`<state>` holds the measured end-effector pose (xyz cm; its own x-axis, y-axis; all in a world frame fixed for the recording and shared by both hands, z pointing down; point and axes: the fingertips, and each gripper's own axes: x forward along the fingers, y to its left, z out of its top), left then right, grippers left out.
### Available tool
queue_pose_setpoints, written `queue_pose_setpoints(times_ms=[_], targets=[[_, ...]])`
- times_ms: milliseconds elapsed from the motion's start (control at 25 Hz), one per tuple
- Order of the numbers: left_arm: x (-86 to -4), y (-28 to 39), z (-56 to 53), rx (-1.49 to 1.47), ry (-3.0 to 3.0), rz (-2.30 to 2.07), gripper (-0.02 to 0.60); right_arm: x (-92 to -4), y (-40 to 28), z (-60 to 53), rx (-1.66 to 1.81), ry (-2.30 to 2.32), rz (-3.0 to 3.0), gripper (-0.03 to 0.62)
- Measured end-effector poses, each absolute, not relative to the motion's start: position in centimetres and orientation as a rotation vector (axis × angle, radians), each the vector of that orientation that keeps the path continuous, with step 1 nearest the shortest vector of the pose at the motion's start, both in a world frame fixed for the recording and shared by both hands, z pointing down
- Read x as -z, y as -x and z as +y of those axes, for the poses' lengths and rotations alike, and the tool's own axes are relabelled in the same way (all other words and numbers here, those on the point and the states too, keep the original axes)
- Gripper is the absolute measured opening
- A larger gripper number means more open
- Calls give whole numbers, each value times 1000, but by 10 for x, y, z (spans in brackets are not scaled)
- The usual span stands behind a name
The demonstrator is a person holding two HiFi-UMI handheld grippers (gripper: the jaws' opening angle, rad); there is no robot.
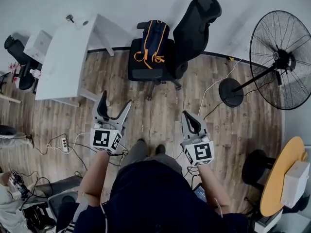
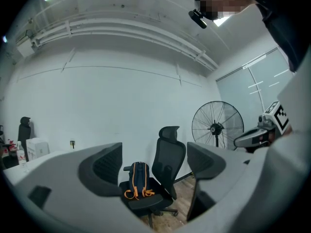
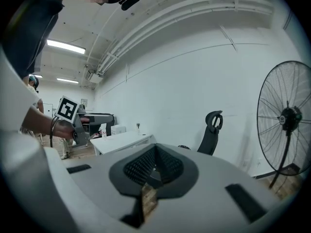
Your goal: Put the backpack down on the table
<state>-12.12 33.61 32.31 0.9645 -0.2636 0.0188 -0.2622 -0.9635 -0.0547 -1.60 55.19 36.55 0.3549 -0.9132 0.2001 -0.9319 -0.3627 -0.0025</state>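
Observation:
A dark blue backpack (image 1: 151, 41) with orange straps stands upright on the seat of a black office chair (image 1: 194, 28) near the far wall. To its left stands the white table (image 1: 65, 57). Both grippers hover over the wooden floor, well short of the chair. My left gripper (image 1: 115, 100) is open with nothing between its jaws; in the left gripper view the backpack (image 2: 137, 181) shows far off through the gap of the left gripper (image 2: 153, 164). My right gripper (image 1: 188, 116) is shut, its pads (image 3: 146, 168) meeting on nothing. In the right gripper view the backpack is hidden.
A large standing fan (image 1: 282, 57) is at the right, its cable trailing over the floor. A round wooden table (image 1: 279, 183) carries a white box (image 1: 296, 178) at the lower right. A power strip (image 1: 64, 143) with cables lies at the left. Another white box (image 1: 38, 45) sits beside the white table.

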Motion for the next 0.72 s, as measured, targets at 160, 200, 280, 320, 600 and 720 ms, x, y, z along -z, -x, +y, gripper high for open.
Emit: queue_pose_setpoints(times_ms=[160, 200, 280, 320, 600, 720], targets=[[-327, 101, 327, 52, 3065, 394, 411, -369, 6, 548, -249, -2474, -1718, -2], [-328, 95, 323, 53, 3065, 390, 411, -370, 2, 546, -251, -2475, -1717, -2], [-329, 81, 313, 46, 3061, 378, 411, -373, -6, 540, -256, -2481, -1710, -3], [-329, 73, 306, 41, 3060, 371, 411, -375, -11, 535, -257, -2484, -1706, -3], [-344, -5, 232, 1, 3082, 275, 411, -384, -56, 466, -239, -2496, -1666, -3], [-350, -49, 183, -18, 3083, 219, 411, -386, -85, 417, -226, -2524, -1622, -2]])
